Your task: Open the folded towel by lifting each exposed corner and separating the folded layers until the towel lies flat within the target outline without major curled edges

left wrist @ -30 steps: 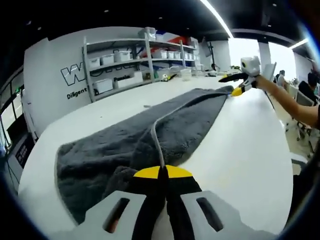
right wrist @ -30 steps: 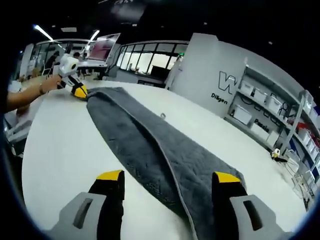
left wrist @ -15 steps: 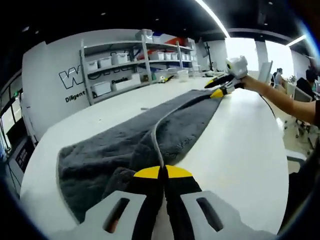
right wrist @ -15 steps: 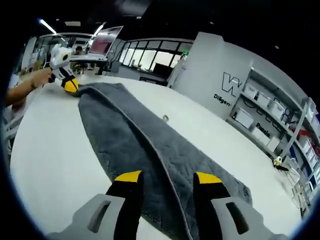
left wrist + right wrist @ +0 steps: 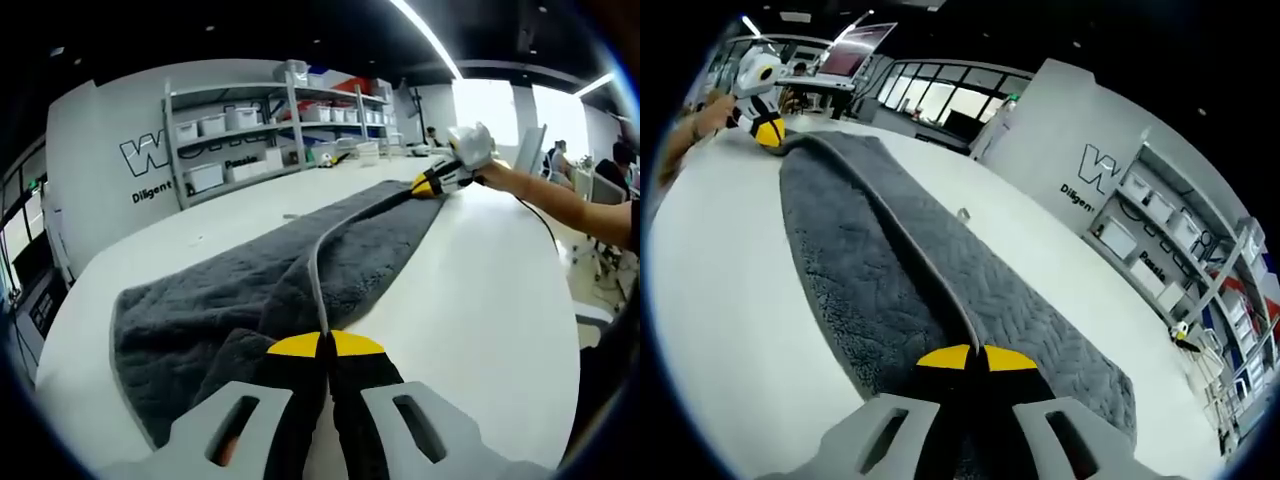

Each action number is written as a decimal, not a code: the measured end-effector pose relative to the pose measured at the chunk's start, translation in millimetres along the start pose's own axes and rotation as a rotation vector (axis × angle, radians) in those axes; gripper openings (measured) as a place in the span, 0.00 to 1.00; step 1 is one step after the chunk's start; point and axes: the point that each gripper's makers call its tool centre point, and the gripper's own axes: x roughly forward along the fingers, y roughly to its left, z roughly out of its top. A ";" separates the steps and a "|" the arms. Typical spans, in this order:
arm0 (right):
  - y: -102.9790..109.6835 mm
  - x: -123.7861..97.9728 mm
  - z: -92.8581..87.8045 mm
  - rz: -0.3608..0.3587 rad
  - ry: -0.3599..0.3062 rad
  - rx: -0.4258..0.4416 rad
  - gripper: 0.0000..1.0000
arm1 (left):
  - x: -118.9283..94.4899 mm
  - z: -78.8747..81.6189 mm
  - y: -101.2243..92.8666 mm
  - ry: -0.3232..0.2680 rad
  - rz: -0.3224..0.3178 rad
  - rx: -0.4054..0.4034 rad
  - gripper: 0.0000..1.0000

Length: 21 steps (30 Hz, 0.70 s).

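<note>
Two grippers clenched on grey towel (image 5: 300, 270) hem, opposite ends: left gripper (image 5: 325, 345) at 6 o'clock, right gripper (image 5: 976, 357) likewise. Towel folded lengthwise on white table (image 5: 480, 290); soft, floppy, light — grip corners.

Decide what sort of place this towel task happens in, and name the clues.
Probably an open-plan office or lab workspace: metal shelving loaded with storage bins, a logo wall with lettering, glass partitions, and a long white table holding the grey towel.
</note>
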 end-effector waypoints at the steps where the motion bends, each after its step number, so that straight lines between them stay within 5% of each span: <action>1: 0.2 -1.2 0.1 0.002 -0.001 -0.003 0.00 | -1.0 0.3 0.1 -0.002 0.000 -0.002 0.01; 21: 30.4 -69.3 -1.3 0.061 -0.067 -0.059 0.00 | -35.3 -1.3 -11.6 -0.001 -0.021 0.042 0.01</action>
